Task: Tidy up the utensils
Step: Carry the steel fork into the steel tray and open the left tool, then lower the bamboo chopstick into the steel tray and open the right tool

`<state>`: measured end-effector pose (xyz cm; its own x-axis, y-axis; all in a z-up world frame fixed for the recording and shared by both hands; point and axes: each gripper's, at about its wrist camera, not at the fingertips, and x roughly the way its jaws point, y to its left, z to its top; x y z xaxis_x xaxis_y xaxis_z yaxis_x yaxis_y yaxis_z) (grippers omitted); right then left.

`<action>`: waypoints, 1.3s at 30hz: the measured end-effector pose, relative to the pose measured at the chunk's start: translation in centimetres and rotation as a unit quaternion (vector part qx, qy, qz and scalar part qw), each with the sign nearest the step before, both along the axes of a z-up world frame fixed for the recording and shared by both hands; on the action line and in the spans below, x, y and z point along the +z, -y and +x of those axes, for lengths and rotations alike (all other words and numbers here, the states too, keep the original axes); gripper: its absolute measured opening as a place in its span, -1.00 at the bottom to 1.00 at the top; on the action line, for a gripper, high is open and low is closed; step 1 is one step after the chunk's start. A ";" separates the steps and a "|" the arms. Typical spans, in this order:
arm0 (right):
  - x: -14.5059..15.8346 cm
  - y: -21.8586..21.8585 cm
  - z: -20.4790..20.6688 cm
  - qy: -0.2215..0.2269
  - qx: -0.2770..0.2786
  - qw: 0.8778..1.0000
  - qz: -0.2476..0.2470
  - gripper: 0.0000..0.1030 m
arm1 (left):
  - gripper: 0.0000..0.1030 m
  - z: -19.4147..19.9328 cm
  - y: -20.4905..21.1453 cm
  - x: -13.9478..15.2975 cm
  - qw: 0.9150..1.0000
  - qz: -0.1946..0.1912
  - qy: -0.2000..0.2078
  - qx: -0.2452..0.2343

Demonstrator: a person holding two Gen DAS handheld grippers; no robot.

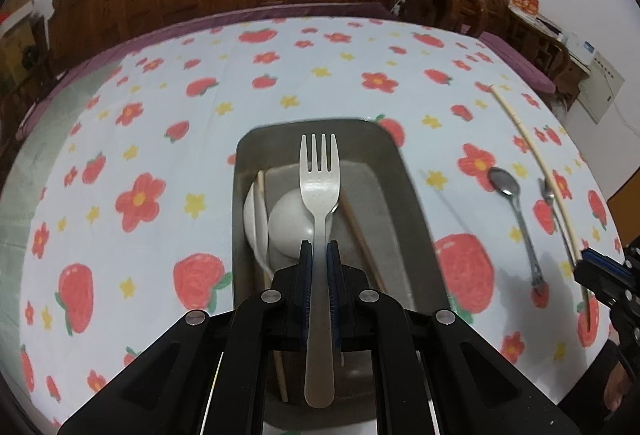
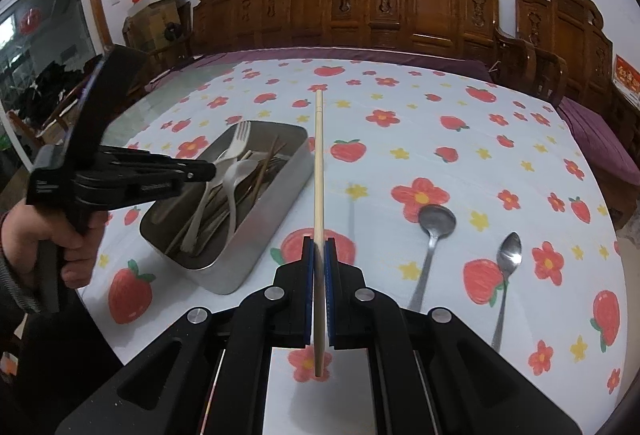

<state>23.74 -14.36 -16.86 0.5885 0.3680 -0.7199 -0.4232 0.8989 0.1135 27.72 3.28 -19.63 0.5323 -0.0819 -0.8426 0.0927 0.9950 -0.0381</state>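
I am pinching the handle of a pale plastic fork (image 1: 319,195) between my left gripper (image 1: 319,247)'s closed blue pads, holding it over the rectangular steel tray (image 1: 404,203) where white spoons and wooden chopsticks are lying. My right gripper (image 2: 319,244) is clamping a long pale chopstick (image 2: 318,171) pointing forward above the flower-print tablecloth (image 2: 440,155). Two metal spoons (image 2: 436,223) are lying on the cloth to its right.

The left gripper (image 1: 319,249) has its blue-padded fingers closed tight on a white plastic fork (image 1: 319,203), tines pointing forward. The person's left hand (image 2: 60,235) wraps its pistol-style handle, holding it level. The right gripper (image 2: 319,247) pinches a pale chopstick (image 2: 318,171) running straight ahead between its fingers.
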 end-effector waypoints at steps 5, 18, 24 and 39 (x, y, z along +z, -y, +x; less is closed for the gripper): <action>-0.6 -0.7 0.2 -0.008 0.002 1.000 -0.001 -0.88 | -0.87 0.3 -0.4 -0.8 1.000 -0.004 -0.007 -0.001; 0.1 -3.1 0.5 -0.012 0.013 1.000 0.003 -0.88 | -0.47 -1.6 -2.8 2.6 1.000 -0.006 0.029 -0.001; 0.7 -5.6 0.7 -0.015 0.026 0.999 0.012 -0.88 | -0.39 -3.1 -4.4 4.7 0.999 -0.001 0.050 0.000; -1.0 -10.4 3.1 -0.047 0.029 0.998 0.024 -0.88 | 0.85 -6.2 -9.4 7.0 0.996 0.003 0.087 0.030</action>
